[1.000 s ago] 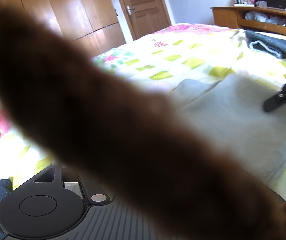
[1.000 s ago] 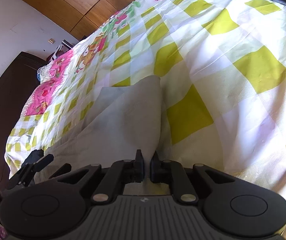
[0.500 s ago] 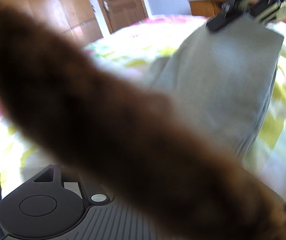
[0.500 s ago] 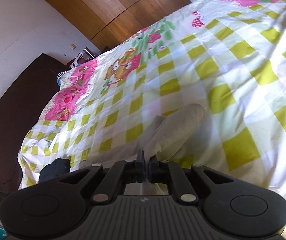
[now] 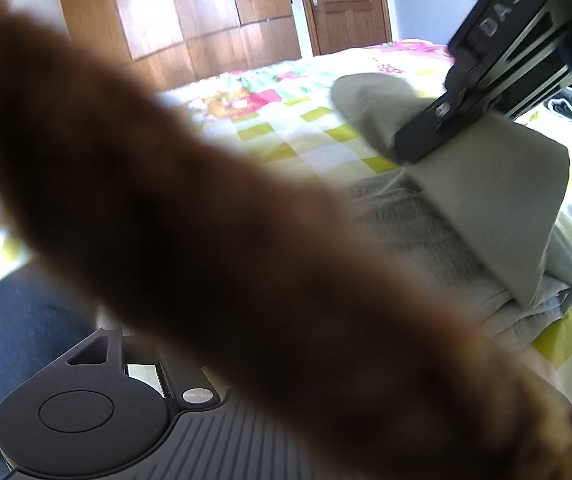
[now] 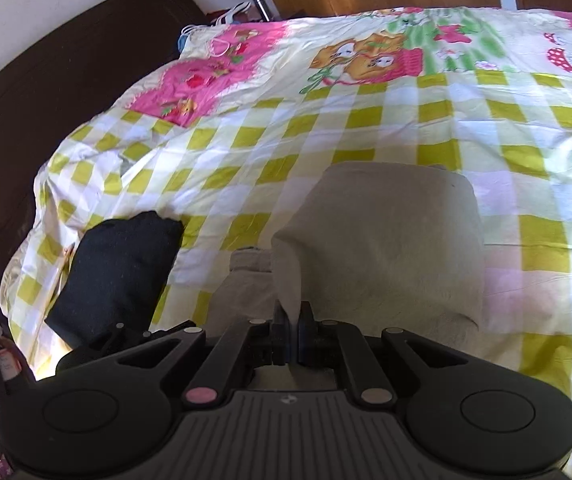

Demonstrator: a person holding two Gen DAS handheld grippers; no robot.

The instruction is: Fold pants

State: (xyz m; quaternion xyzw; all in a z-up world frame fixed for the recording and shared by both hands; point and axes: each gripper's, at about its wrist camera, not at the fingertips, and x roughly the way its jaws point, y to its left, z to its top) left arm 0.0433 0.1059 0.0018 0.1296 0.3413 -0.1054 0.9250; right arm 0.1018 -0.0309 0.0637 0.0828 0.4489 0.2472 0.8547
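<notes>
One claw (image 6: 292,330) pinching grey pants (image 6: 390,240), lifted

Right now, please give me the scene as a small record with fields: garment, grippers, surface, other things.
garment: grey pants, one end lifted and doubled over the rest
right gripper: shut on grey pants
left gripper: jaws hidden behind a blurred brown shape
surface: bed with checked yellow-green sheet
other things: folded dark garment lying beside the pants

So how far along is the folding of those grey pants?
Mid-fold. The right tongs are shut on an edge of the grey pants, lifting it above the checked bedspread. The lifted part isn't laid down yet. A brown blur hides the left tongs.
</notes>
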